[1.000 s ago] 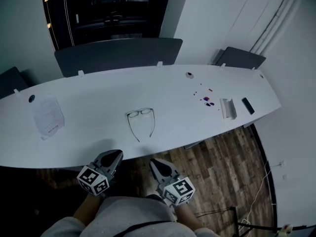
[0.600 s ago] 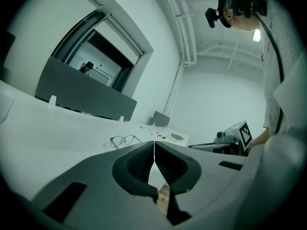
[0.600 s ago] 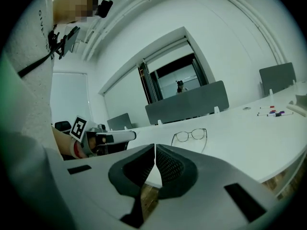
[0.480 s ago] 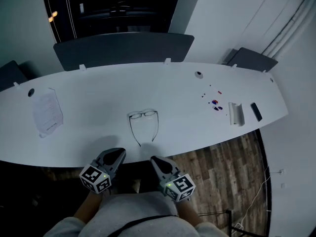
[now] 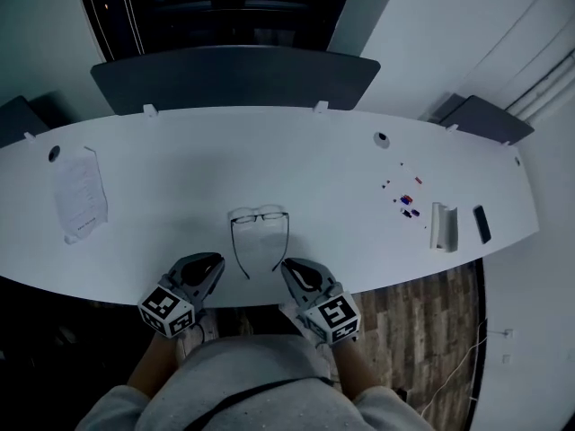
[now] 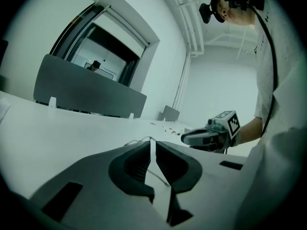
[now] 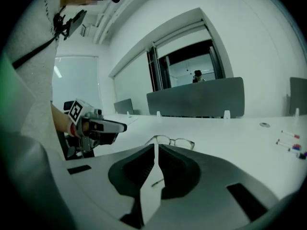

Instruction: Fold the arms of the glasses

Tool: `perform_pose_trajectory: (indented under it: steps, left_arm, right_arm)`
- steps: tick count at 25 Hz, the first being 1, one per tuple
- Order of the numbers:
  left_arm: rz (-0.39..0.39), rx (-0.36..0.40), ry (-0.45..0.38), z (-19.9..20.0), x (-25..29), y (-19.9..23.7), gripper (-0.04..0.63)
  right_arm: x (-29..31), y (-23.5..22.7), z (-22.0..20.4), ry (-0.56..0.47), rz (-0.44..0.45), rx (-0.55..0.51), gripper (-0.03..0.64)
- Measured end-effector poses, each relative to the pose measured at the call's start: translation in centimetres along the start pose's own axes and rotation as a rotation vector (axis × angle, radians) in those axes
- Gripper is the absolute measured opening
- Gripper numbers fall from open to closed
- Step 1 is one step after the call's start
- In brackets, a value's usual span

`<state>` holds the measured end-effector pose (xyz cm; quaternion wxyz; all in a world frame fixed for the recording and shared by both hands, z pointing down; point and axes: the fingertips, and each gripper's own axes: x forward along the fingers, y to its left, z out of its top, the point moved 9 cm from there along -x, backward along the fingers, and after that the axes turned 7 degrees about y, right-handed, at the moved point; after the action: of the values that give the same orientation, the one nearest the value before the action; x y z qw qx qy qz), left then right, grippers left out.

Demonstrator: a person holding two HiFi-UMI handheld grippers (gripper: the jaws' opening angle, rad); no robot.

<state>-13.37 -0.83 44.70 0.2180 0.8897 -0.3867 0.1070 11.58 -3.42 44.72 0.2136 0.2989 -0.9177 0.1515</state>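
Observation:
A pair of thin-framed glasses (image 5: 260, 218) lies on the white table (image 5: 180, 187) near its front edge, lenses away from me, both arms spread open and pointing toward me. My left gripper (image 5: 214, 263) is shut and empty, hovering at the table edge just left of the left arm's tip. My right gripper (image 5: 289, 268) is also shut and empty, just right of the right arm's tip. In the right gripper view the glasses (image 7: 171, 141) lie just beyond the closed jaws; the left gripper view shows the frame (image 6: 139, 141) past its jaws.
A sheet of paper (image 5: 78, 191) lies at the table's left. At the right are small coloured bits (image 5: 406, 201), a white holder (image 5: 443, 225) and a dark flat object (image 5: 482, 224). Grey partitions (image 5: 234, 74) stand behind the table. Wooden floor (image 5: 422, 312) lies to the lower right.
Both grippers have moved forward from in front of my body to the table's front edge, ending beside the tips of the glasses' arms. The head view has shifted left. The glasses have not moved.

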Motion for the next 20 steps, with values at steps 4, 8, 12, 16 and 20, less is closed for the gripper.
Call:
perform_pose_trajectory:
  steps: [4,8,12,16,20]
  left_arm:
    - [0.01,0.039,0.058,0.1,1.5,1.0,0.115]
    - [0.01,0.167,0.148,-0.3,2.9,1.4,0.146]
    - [-0.033,0.436,0.316,-0.7,4.2,1.3,0.226]
    - [-0.016,0.669,0.48,-0.9,5.5,1.6,0.247]
    - [0.047,0.804,0.574,-1.1,6.5,2.3,0.247]
  right_arm:
    - [1.1,-2.8,0.7,0.088,0.026,-0.163,0.021]
    - [2.4,-5.1,1.3,0.159,0.062,-0.303,0.027]
    - [3.9,-6.5,1.7,0.261,0.091,-0.551,0.086]
    - [5.1,-7.6,1.3,0.366,0.131,-0.856,0.129]
    - [6.1,-8.1,0.9,0.399,0.158,-1.061,0.141]
